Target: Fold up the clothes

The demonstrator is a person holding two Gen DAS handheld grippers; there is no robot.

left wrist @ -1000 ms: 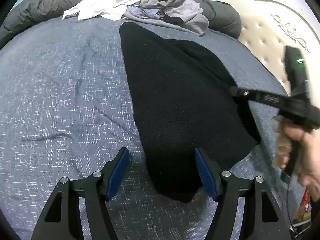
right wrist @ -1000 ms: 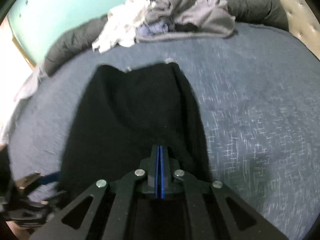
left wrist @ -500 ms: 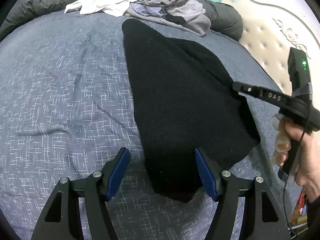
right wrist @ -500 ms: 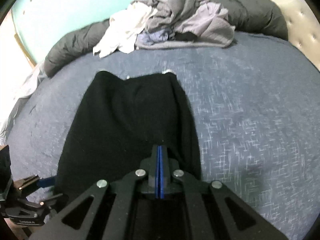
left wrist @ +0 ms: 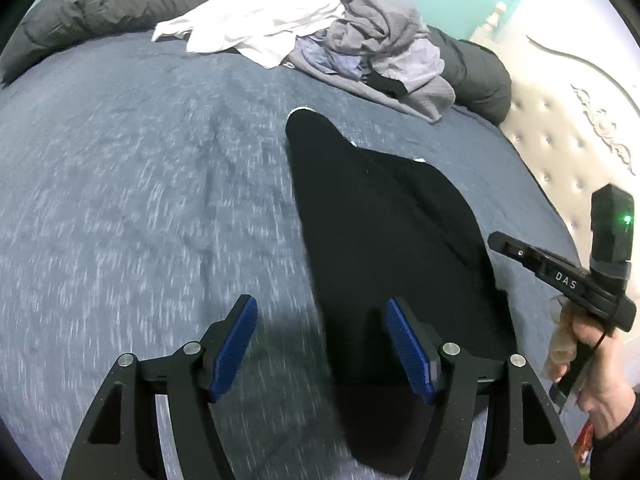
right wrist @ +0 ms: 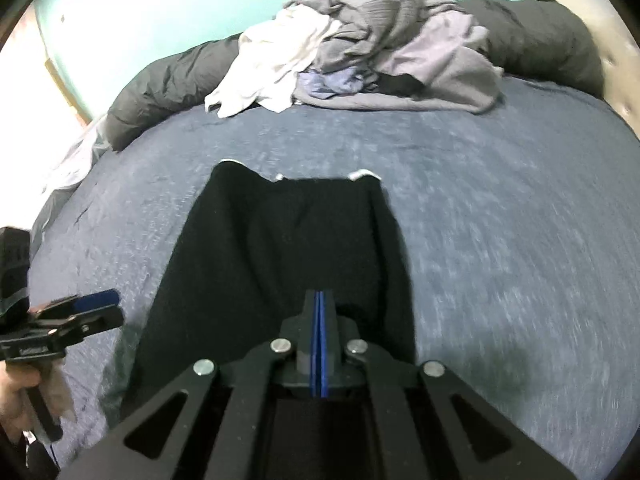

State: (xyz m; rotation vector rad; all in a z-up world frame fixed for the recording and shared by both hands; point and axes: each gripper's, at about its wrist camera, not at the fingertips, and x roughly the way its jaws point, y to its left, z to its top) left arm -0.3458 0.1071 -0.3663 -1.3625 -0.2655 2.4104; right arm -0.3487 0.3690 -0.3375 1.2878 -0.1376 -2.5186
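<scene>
You are keeping your right gripper (right wrist: 319, 344) pinched shut on the near edge of the black garment (right wrist: 288, 264), which is lying lengthwise on the blue bed (right wrist: 500, 248) with its far hem reaching toward the laundry pile (right wrist: 360, 52). Your left gripper (left wrist: 320, 344) is hovering with its pads spread wide, gripping nothing, with the garment's near left edge showing between them. In my judgement you are carrying the near end for a fold; bring the left gripper onto the opposite near corner and clamp it before raising, so that both corners are travelling level and the cloth is not skewing. The heaped white and grey clothes and the dark duvet (left wrist: 100, 4) are sitting beyond the hem, apart from it. The padded headboard (left wrist: 560, 132) is standing close on the right.
</scene>
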